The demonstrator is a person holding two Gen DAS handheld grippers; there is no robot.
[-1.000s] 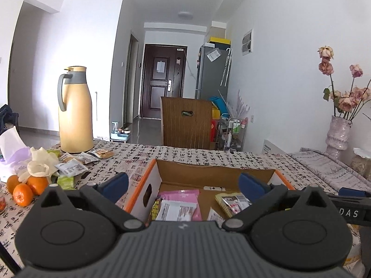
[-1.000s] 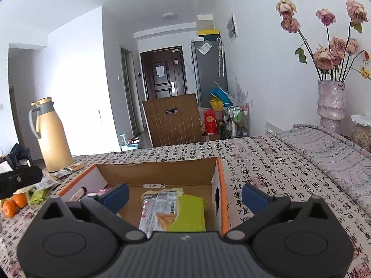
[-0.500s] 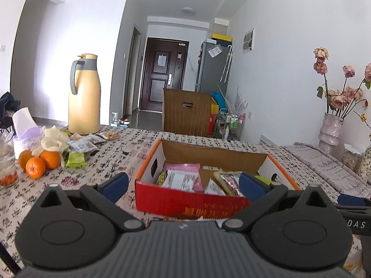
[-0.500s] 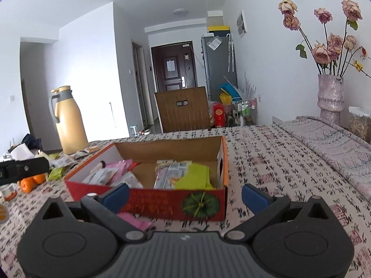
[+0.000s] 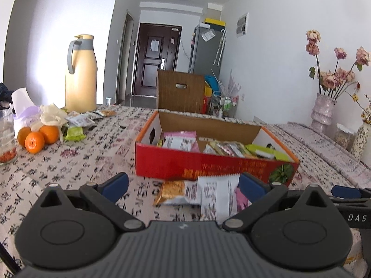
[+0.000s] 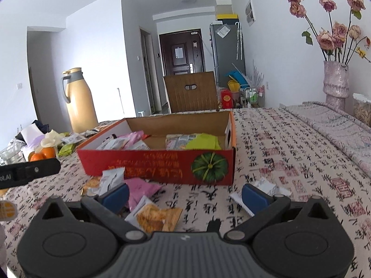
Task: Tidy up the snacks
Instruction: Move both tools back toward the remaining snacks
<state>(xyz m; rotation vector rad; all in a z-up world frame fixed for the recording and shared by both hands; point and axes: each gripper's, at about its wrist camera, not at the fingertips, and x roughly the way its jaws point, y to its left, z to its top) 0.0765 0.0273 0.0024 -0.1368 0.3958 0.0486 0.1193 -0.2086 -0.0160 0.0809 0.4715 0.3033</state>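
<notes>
Both your left gripper (image 5: 183, 183) and right gripper (image 6: 185, 194) hang spread and empty over loose snack packets (image 6: 155, 215) overlapping before the red cardboard box (image 6: 162, 162); pinching there risks lifting two packets together.

Bright daylight, fisheye-warped edges

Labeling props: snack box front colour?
Red, with a green pumpkin print; box shows best in right wrist view.
</notes>
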